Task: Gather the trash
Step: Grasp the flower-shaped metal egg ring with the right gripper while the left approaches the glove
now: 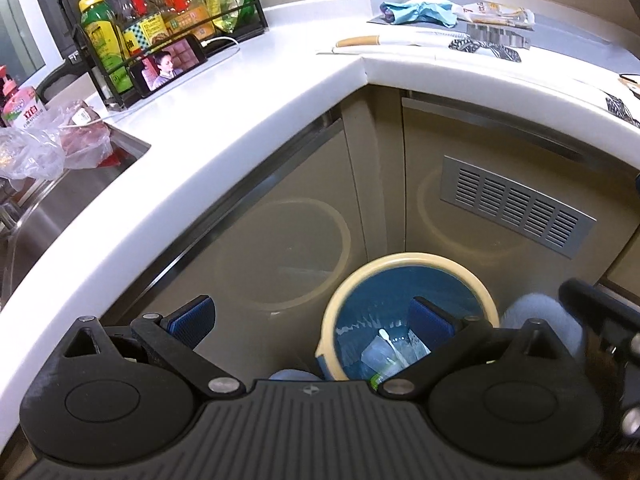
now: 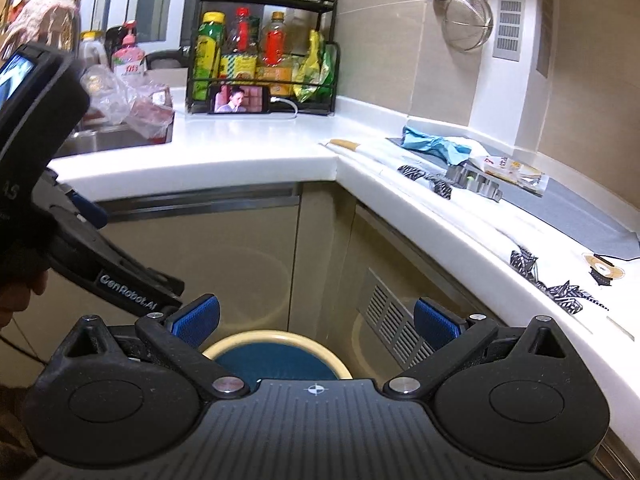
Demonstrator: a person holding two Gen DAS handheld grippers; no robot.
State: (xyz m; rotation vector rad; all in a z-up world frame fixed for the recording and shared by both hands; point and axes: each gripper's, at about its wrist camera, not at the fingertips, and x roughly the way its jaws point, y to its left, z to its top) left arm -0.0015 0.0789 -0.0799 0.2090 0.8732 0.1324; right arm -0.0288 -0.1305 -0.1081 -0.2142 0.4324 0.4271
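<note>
left hand-held gripper point(image 1: 312, 322) released, blue pads spread wide with nothing between them, hovering over the trash bin point(image 1: 400, 264) on the floor in the cabinet corner; the bin has a cream rim and blue liner, with crumpled wrappers and a white stick point(image 1: 390, 346) lying inside. right hand-held gripper point(image 2: 316, 320) likewise released and empty, above the same bin point(image 2: 276, 340), the left unit just beside it at its left. on the white desk point(image 1: 248, 92): a crumpled blue glove point(image 1: 418, 12), a snack wrapper point(image 1: 496, 10), a phone point(image 2: 240, 99) leaning against the bottle rack point(image 2: 264, 40).
</note>
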